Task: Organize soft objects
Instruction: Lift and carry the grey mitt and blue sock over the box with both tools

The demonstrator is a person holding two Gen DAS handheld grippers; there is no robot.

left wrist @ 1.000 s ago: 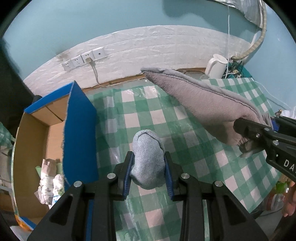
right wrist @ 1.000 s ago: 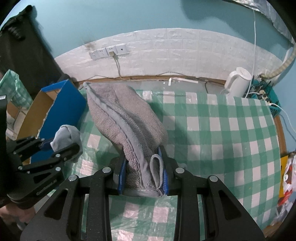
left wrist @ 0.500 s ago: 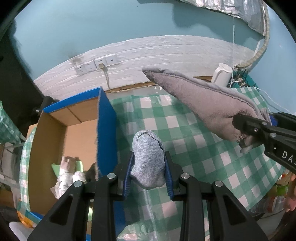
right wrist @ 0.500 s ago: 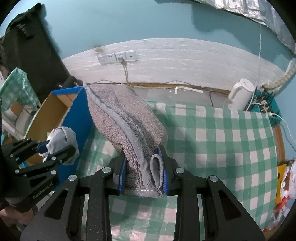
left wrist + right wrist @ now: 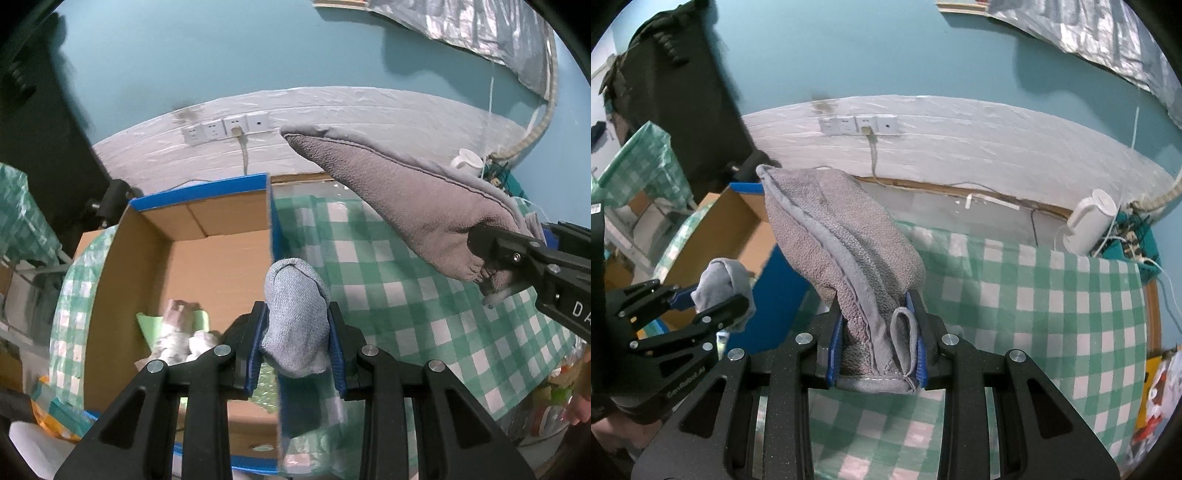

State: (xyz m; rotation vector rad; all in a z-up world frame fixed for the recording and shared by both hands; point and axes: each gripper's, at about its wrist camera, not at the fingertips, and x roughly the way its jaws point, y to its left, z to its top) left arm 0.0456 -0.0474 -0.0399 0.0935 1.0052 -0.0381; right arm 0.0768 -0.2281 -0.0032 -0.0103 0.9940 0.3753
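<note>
Left tool (image 5: 295,334): closed onto a blue-grey sock (image 5: 295,317), its blue pads pressing both sides; the rolled end sticks out past the fingertips.
Sock position: held in the air above the blue wall of the cardboard box (image 5: 207,258), right at the boundary between the box and the checked surface (image 5: 424,306).
Right tool (image 5: 877,347): clamped narrow on a folded grey towel (image 5: 842,236), the hemmed edge and a hanging loop bunched between the pads.
Towel position: off the surface, standing stiffly up and away from the tool toward the wall (in the left wrist view it reads as a long wedge across the upper right).
Box: open top, brown inside, blue outside, to the left of the surface; pale crumpled cloth items and something light green lie at its bottom (image 5: 177,328).
Surface: green-and-white checked cover, bare under both tools.
Background: a white kettle (image 5: 1089,221) at the far right edge of the surface; a row of wall sockets (image 5: 858,124) with one cord plugged in.
Person: a hand shows at the lower left of the right wrist view, partly hidden.
</note>
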